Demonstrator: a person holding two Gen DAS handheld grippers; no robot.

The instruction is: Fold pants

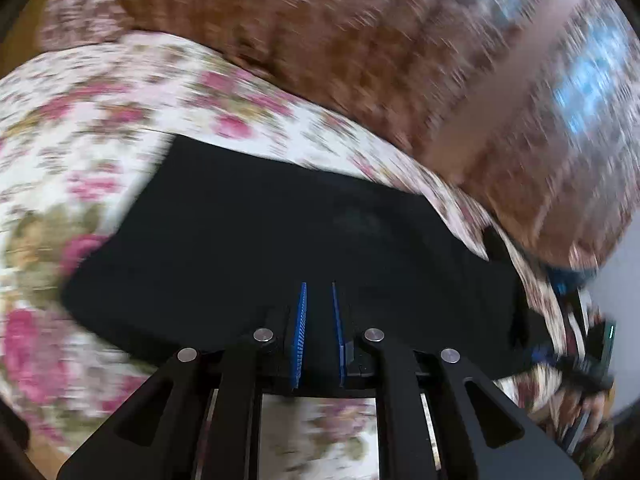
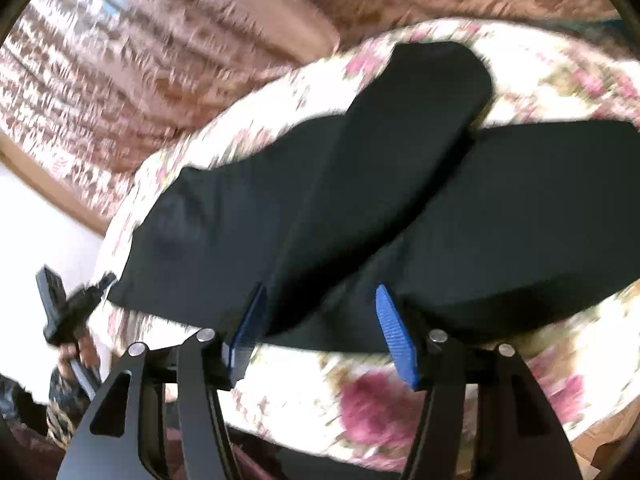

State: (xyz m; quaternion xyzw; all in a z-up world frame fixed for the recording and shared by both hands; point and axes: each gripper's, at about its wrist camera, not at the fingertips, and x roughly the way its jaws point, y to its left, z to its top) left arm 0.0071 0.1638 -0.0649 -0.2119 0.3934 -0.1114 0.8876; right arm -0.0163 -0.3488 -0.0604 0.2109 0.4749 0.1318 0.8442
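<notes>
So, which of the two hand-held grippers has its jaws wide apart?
The right hand-held gripper: its blue pads stand far apart over the black pants. The left one is nearly closed.

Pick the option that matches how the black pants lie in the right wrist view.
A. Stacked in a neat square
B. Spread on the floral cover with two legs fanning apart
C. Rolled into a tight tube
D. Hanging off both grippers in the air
B: the black pants lie flat on the floral cover, the two legs splitting toward the upper right, and the right gripper stands open over the near edge, gripping nothing.
</notes>
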